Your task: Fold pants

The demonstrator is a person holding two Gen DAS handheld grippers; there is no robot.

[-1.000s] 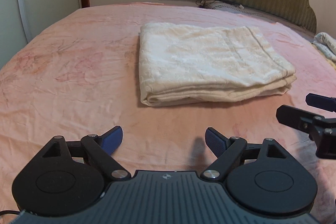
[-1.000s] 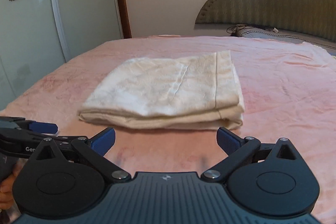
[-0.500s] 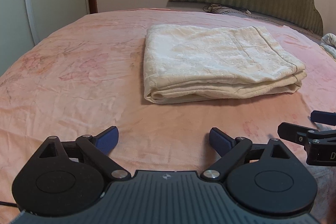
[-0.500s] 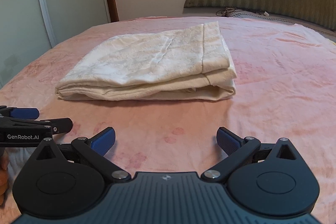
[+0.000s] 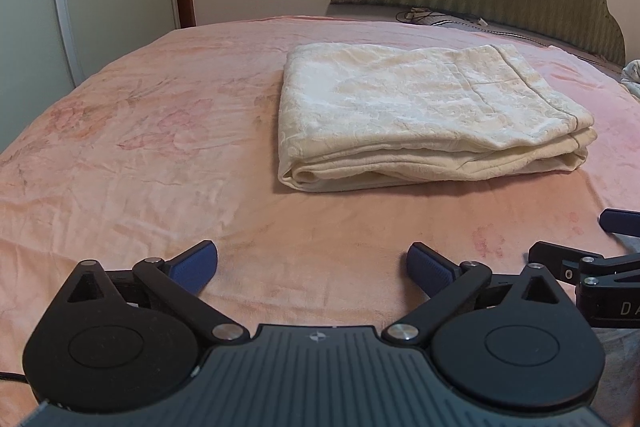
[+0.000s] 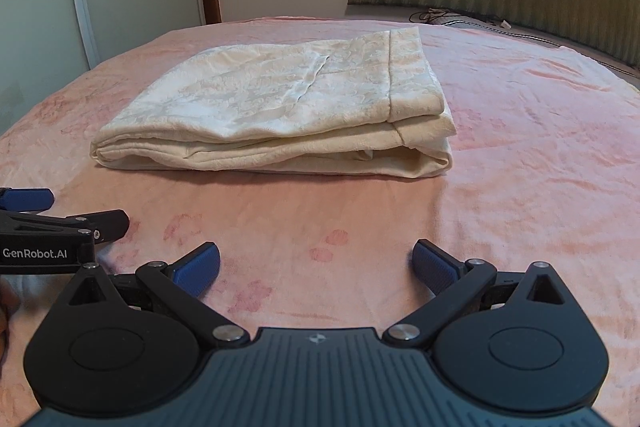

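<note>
Folded cream textured pants (image 5: 432,115) sit mid-bed, pink blanket (image 5: 160,147) bare all round. Left gripper (image 5: 312,263) fingers opening on nothing; right gripper (image 6: 316,265) spread wide, empty.

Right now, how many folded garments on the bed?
1: the cream folded pants lie mid-bed on the pink blanket, beyond both open tongs. A pale bundle at the far right edge is cropped; unclear what it is.

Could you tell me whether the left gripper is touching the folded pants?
Apart. The left wrist view shows bare pink bedspread between the opening, empty left gripper and the folded pants.
</note>
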